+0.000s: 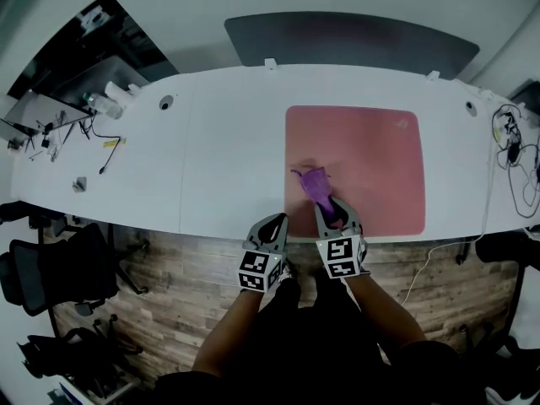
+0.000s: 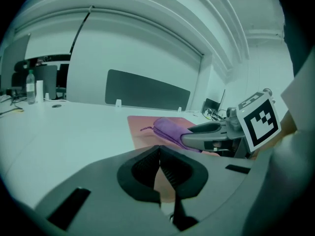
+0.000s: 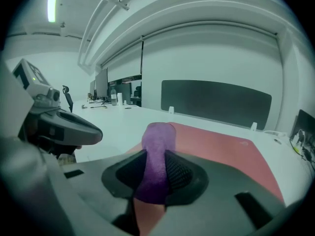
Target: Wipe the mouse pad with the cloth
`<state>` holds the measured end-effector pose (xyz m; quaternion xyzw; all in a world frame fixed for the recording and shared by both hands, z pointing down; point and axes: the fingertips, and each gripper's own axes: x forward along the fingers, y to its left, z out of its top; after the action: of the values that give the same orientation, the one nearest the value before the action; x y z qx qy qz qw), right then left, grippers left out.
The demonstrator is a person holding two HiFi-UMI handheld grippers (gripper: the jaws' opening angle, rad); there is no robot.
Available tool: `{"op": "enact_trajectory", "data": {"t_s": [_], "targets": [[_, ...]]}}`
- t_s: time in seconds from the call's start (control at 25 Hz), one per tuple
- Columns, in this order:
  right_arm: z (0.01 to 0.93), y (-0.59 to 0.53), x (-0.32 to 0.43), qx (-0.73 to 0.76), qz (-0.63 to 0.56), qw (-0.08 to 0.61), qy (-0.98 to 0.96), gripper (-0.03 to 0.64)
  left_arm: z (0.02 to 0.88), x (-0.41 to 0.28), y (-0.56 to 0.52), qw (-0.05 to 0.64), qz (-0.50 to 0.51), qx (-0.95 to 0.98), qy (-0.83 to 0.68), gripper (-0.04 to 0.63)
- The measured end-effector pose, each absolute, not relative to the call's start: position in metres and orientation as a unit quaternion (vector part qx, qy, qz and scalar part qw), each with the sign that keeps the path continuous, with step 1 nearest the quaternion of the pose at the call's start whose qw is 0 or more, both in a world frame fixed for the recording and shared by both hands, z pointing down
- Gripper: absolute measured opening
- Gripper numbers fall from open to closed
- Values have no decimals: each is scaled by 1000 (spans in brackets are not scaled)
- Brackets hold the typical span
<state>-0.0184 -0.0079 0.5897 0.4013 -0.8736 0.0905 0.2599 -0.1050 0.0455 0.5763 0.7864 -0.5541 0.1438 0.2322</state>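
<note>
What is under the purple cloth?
The pink mouse pad lies under the purple cloth, on the white table. The right claw pinches the cloth's near end. The patch of pad right beneath the cloth is covered, so anything there cannot be seen.

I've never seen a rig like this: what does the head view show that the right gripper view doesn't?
Only the head view shows the wooden floor and the person's arms behind the grippers. Only the right gripper view shows, close up, the right gripper shut on the purple cloth, and a ceiling light. Both show the cloth, pink mouse pad, white table, dark divider panel and left gripper.
</note>
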Motion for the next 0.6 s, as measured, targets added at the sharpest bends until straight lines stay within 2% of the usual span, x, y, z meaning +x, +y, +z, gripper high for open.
{"op": "enact_trajectory", "data": {"t_s": [0.24, 0.6], "targets": [[598, 14, -67, 370, 97, 266, -885, 123, 576, -147, 67, 239, 129, 770, -577, 21], [637, 48, -103, 359, 111, 317, -871, 123, 585, -181, 97, 241, 147, 767, -576, 21]]}}
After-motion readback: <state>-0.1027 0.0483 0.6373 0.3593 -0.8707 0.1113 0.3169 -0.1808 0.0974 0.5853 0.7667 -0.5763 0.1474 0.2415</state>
